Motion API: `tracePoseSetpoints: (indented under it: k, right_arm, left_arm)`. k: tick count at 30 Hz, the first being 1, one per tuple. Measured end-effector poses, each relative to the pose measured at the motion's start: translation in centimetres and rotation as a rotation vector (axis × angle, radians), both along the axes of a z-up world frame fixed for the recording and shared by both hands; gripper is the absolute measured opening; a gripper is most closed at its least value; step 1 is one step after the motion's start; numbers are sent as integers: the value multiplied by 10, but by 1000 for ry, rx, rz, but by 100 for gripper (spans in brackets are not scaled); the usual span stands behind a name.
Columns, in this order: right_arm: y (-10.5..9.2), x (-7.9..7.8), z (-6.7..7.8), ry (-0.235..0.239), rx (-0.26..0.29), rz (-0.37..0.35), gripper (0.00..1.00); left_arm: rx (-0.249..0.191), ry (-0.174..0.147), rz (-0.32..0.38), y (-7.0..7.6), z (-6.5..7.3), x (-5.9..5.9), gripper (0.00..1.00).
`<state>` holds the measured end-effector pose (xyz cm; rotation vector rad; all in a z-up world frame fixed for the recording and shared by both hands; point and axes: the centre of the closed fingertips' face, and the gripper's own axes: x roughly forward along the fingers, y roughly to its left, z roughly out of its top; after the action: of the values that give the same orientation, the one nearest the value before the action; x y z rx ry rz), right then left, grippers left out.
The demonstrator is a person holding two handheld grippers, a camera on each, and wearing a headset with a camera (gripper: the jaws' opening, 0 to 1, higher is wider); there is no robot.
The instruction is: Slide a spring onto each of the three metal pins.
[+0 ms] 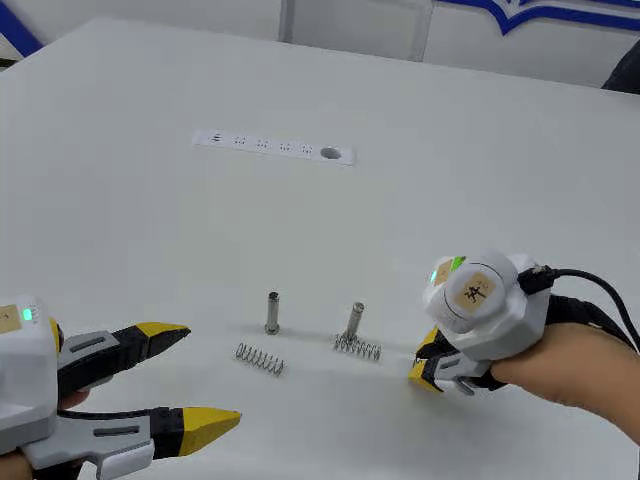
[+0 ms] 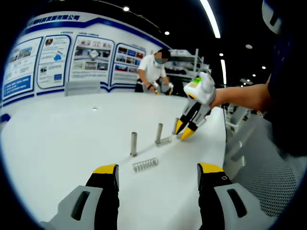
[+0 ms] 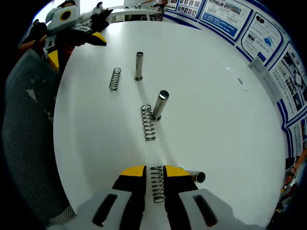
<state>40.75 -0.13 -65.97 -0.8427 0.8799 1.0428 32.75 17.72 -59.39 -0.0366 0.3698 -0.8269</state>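
Table [image 1: 150,220]: bare and likely slick, so lets a bumped pin skid or tip. Left gripper [image 2: 156,175]: jaws wide apart, empty, pointing at loose spring [image 2: 145,164]. Right gripper [image 3: 154,171]: jaws clamped on held spring [image 3: 157,187], third pin [image 3: 196,177] just beside; could buckle or flick it out if misaligned. Upright: first pin [image 1: 272,312], second pin [image 1: 354,322], second spring [image 1: 357,347] at its foot. No holders; springs loose on tabletop.

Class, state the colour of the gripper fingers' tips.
Yellow, on black fingers; clearest in the left gripper view.

Left spring [image 1: 259,358] lies before left pin [image 1: 272,312] on the table [image 1: 150,230].
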Motion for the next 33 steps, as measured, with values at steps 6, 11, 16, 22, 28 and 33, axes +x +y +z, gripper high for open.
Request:
tracePoseSetpoints:
  k: [6, 11, 16, 22, 28, 33]
  right_arm:
    - [-2, -2, -7, 23, -44, 42, 13]
    - [-1, -2, -7, 26, -48, 61, 12]
    - [-1, -1, -3, 15, -36, 50, 12]
    - [-3, 0, 10, -8, 4, 18, 12]
    - [-6, -1, 21, -32, 47, -19, 12]
    - [-9, 0, 28, -48, 69, -46, 12]
  left_arm:
    - [-3, 4, 11, 3, -1, -1, 67]
    - [-8, 5, 15, 3, 0, -1, 67]
    - [-9, 3, 12, 2, 0, 0, 67]
    - [-8, 3, 7, 1, 0, 0, 67]
    - [-9, -2, -2, -2, 1, 1, 67]
    - [-10, -4, -7, -4, 2, 1, 67]
